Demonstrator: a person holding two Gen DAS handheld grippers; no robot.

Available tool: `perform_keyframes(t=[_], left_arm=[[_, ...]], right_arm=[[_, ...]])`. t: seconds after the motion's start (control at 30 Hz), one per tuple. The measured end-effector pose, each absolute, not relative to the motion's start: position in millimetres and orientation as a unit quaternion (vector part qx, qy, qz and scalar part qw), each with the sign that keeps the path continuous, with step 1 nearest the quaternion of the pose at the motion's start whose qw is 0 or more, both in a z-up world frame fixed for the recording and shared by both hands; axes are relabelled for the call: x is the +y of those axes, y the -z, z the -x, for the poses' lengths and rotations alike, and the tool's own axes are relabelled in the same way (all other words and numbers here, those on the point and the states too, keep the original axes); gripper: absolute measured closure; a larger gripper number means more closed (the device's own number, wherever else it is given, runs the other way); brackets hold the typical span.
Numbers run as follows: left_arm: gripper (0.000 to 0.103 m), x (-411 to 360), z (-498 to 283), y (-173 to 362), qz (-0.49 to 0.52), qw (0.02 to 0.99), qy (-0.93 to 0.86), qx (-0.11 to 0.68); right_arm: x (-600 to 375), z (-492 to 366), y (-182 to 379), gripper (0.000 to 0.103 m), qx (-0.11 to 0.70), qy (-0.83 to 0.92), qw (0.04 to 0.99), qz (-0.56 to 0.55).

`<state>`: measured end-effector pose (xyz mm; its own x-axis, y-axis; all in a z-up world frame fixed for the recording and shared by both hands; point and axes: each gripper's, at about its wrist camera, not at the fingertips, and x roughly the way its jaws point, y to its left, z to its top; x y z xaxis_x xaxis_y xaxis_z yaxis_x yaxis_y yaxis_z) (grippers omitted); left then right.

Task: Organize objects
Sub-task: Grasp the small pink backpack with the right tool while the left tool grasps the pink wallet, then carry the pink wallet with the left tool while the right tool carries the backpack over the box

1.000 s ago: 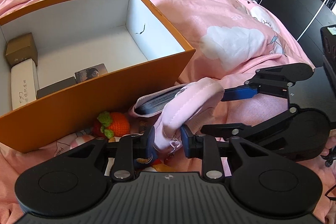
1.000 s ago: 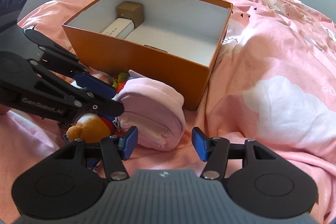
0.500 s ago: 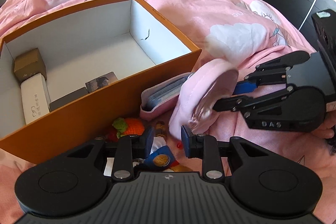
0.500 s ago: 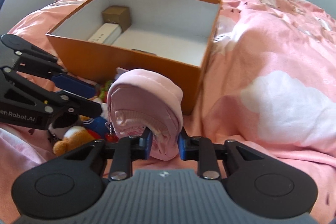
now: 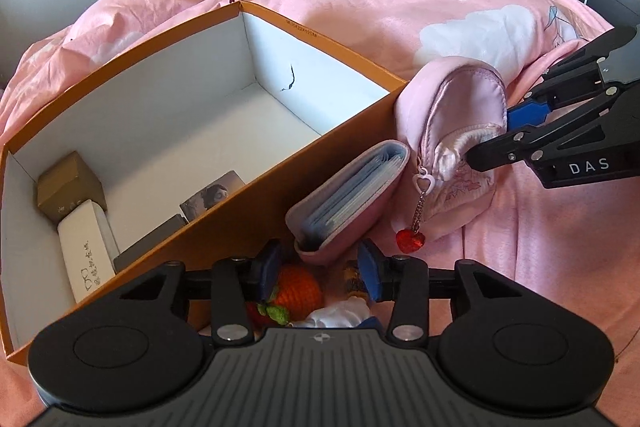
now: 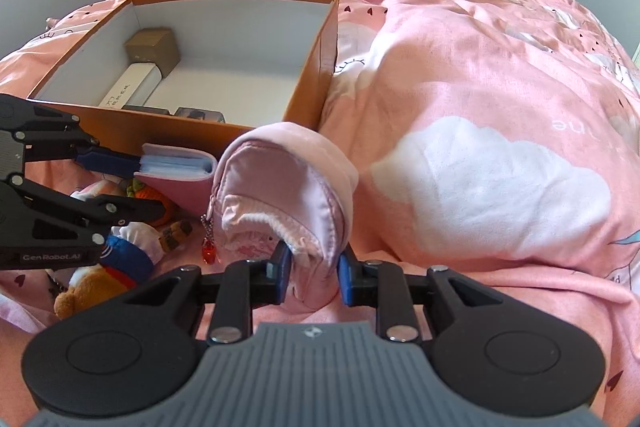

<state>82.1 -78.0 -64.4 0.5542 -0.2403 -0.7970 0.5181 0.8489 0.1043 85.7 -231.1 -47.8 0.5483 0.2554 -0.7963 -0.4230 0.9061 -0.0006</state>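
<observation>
We see the pink pouch (image 6: 280, 203) change hands: a second ago the left gripper (image 5: 320, 269) pinches its zipper end, and now the right gripper (image 6: 314, 277) clamps its lower edge, having closed on it half a second back. The left gripper's jaws have just been opening and nothing is pressed between them; they now straddle the near end of the pink card holder (image 5: 348, 199). The pouch now stands upright by the orange box's (image 5: 224, 223) near corner, its red heart charm (image 5: 409, 239) hanging free.
</observation>
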Motion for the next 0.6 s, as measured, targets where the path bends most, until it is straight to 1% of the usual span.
perform_keyframes(t=[0.17, 0.23, 0.33, 0.4, 0.5, 0.6], left_arm=[[0.052, -84, -84, 76, -0.189, 0.857, 0.239, 0.415], [0.052, -86, -85, 80, -0.196, 0.855, 0.241, 0.416], [0.052, -87, -87, 84, -0.190, 0.854, 0.244, 0.417], [0.063, -86, -89, 86, -0.177, 0.859, 0.238, 0.417], [0.067, -81, -89, 84, -0.155, 0.864, 0.237, 0.417], [0.071, -77, -85, 80, -0.145, 0.867, 0.237, 0.414]], right_arm=[[-231, -90, 50, 0.070, 0.431, -0.204, 0.873, 0.099], [-231, -91, 51, 0.069, 0.430, -0.209, 0.873, 0.099], [-231, -94, 53, 0.061, 0.428, -0.215, 0.872, 0.099], [-231, -96, 55, 0.060, 0.429, -0.219, 0.871, 0.096], [-233, -100, 57, 0.059, 0.432, -0.222, 0.870, 0.083], [-236, -101, 56, 0.063, 0.436, -0.224, 0.869, 0.067]])
